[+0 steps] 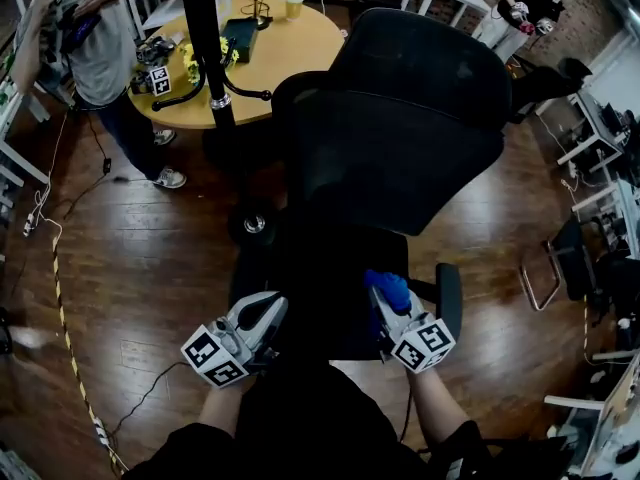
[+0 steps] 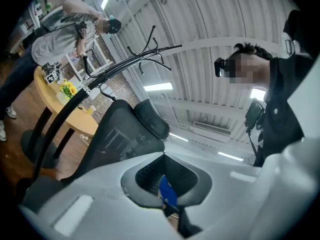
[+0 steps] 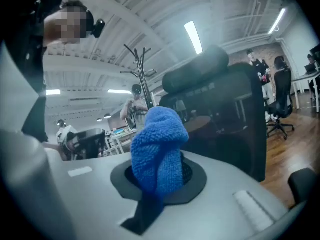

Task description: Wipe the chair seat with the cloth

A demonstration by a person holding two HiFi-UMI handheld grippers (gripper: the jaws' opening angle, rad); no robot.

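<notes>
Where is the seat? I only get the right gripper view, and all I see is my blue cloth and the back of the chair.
Observer: The head view shows the seat straight below you. The cloth is over its right side.
Operator: Where's my other gripper?
Observer: The left gripper is near the seat's front left corner, apart from the cloth.
Operator: What's down on the floor?
Observer: A line of striped tape runs along the wooden floor, far off to your left.
</notes>
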